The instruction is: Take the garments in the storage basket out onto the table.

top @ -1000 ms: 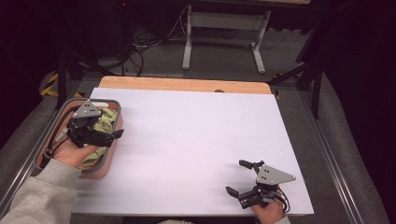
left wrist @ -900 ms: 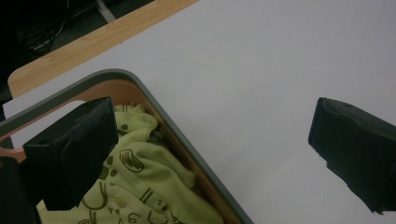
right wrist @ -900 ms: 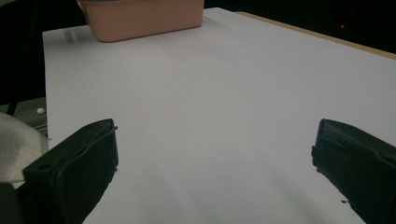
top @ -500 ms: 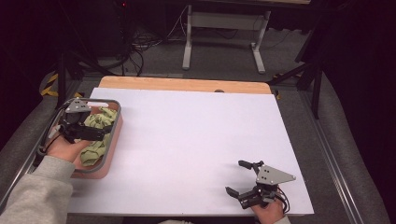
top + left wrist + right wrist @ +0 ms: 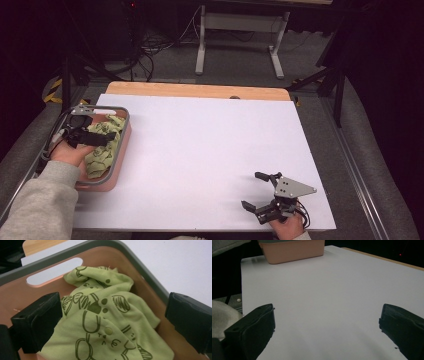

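Green cloth (image 5: 105,322) crumpled in pink basket (image 5: 122,150) at worktop's (image 5: 210,150) left edge, long axis running front to back, directly beneath left gripper (image 5: 100,138). Jaws spread wide, straddling the fabric, pinching nothing yet. Right gripper (image 5: 257,192) far off at front right corner, likewise agape, empty.

A white-topped desk (image 5: 210,150) with a wooden far edge stands in a dim room. Beyond it, grey floor (image 5: 240,65), tangled cables (image 5: 155,47), and a white metal stand (image 5: 239,35) against darkness.
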Motion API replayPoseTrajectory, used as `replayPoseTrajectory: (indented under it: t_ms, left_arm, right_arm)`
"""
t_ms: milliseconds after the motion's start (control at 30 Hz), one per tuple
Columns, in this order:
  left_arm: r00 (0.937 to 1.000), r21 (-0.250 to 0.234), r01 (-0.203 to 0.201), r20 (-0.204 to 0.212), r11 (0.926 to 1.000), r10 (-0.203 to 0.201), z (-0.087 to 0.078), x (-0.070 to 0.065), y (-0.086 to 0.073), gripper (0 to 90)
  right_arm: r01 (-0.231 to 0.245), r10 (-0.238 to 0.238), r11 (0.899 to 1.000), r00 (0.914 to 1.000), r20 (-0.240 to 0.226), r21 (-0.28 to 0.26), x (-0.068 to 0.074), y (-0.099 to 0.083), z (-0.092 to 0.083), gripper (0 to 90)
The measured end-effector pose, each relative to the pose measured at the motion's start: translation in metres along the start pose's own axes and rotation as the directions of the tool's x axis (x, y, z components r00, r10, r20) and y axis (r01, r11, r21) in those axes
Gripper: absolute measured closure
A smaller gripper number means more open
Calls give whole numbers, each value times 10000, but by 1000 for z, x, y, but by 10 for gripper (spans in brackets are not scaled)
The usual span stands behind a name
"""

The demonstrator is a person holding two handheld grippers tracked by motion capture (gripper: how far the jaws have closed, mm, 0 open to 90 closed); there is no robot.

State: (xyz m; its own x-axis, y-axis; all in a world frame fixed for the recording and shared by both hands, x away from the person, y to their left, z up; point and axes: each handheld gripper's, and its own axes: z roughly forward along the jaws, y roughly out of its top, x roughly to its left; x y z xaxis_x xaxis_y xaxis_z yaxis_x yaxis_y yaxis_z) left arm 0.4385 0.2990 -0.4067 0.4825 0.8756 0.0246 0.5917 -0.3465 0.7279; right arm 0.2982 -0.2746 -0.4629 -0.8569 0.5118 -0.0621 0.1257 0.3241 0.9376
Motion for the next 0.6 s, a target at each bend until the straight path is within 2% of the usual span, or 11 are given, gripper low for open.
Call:
replayPoseTrajectory:
  t_ms: [167, 300, 367, 500, 600]
  left_arm:
    - [10000, 308, 8, 70, 9995, -10, 9, 4, 0, 26]
    - [9997, 604, -62, -243, 9982, 76, 16, 5, -1, 35]
    - [9996, 652, -104, -241, 9978, 120, 18, 5, -1, 39]
    - [9993, 1212, -134, -328, 9925, 175, 26, 5, -2, 51]
    - [9993, 1365, -24, -379, 9906, 77, 29, 6, -3, 68]
  right_arm:
    - [11, -11, 10000, 10000, -68, -38, 0, 0, 0, 6]
    - [18, -19, 10000, 10000, -88, -54, 0, 0, 0, 6]
    - [27, -27, 10000, 10000, -73, -64, 0, 0, 0, 6]
    - [19, -20, 10000, 10000, -75, -67, 0, 0, 0, 6]
    - [25, -26, 10000, 9999, -99, -63, 0, 0, 0, 6]
